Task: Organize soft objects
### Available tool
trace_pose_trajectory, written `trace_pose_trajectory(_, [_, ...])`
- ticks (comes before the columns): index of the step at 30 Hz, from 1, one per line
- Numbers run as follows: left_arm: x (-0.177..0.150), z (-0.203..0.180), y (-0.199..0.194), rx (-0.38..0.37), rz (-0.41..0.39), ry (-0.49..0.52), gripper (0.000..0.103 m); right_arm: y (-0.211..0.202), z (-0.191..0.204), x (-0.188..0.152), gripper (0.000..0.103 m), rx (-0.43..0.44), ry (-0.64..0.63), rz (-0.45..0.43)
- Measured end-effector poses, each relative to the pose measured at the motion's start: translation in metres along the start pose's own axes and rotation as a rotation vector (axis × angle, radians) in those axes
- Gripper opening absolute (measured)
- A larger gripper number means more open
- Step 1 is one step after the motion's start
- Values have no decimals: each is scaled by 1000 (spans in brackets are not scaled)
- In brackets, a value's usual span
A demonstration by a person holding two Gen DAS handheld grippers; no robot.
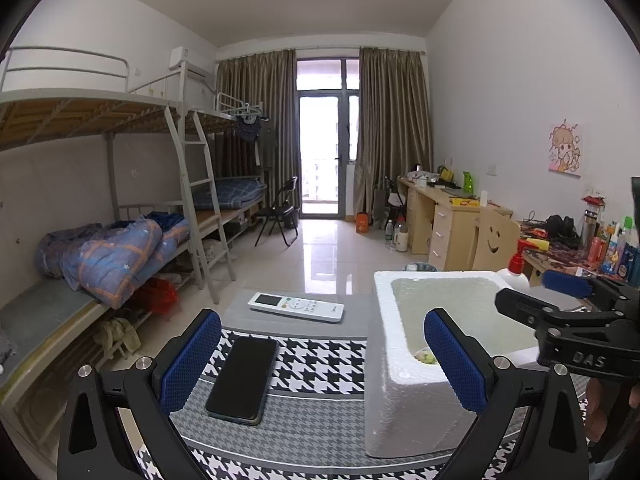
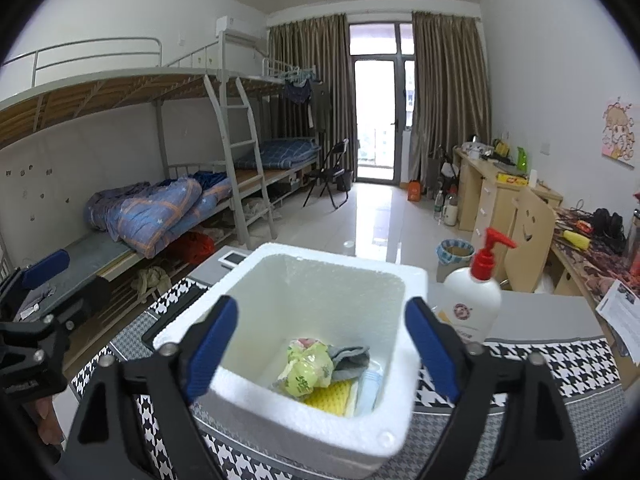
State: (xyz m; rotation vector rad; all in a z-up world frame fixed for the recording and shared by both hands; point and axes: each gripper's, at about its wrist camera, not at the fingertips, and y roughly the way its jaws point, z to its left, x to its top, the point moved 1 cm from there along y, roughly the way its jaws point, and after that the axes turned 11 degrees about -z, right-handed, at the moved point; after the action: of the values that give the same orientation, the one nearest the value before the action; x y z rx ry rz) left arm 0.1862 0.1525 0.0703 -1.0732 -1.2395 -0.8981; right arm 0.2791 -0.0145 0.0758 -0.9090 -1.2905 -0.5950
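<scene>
Both grippers read released: right gripper fingers spread above the foam box, left gripper empty; box wall hides most soft items.

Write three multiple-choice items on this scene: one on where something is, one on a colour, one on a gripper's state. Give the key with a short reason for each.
1. Where does the black phone lie?
A. inside the foam box
B. on the houndstooth cloth, left of the foam box
C. on the bunk bed

2. What colour is the pump head of the white lotion bottle?
A. red
B. green
C. black

3. How does the right gripper stand?
A. shut on the grey cloth
B. shut and empty
C. open above the foam box, nothing between its pads

Key: B, the phone rests flat on the houndstooth cloth beside the white foam box; A, the pump is plainly red; C, its blue pads stand wide apart, and the grey cloth lies on the box floor.
</scene>
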Motion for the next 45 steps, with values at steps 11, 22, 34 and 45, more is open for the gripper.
trace_pose_trajectory(11, [8,-26,-36,-50,-41,-13,102,-57,-16,0,102,-82,-2,-61])
trace_pose_trajectory(22, [12,-50,-80,-102,-75,13,102,-112,-21,-6,103,-122,-12,-119])
trace_pose_trajectory(34, [4,-66,-109,-140,-94,25,102,-156,-29,-36,103,-144,14,-175])
trace_pose_trajectory(45, [-29,-67,-119,-143,-71,-6,102,-170,-29,-71,103,-144,48,-194])
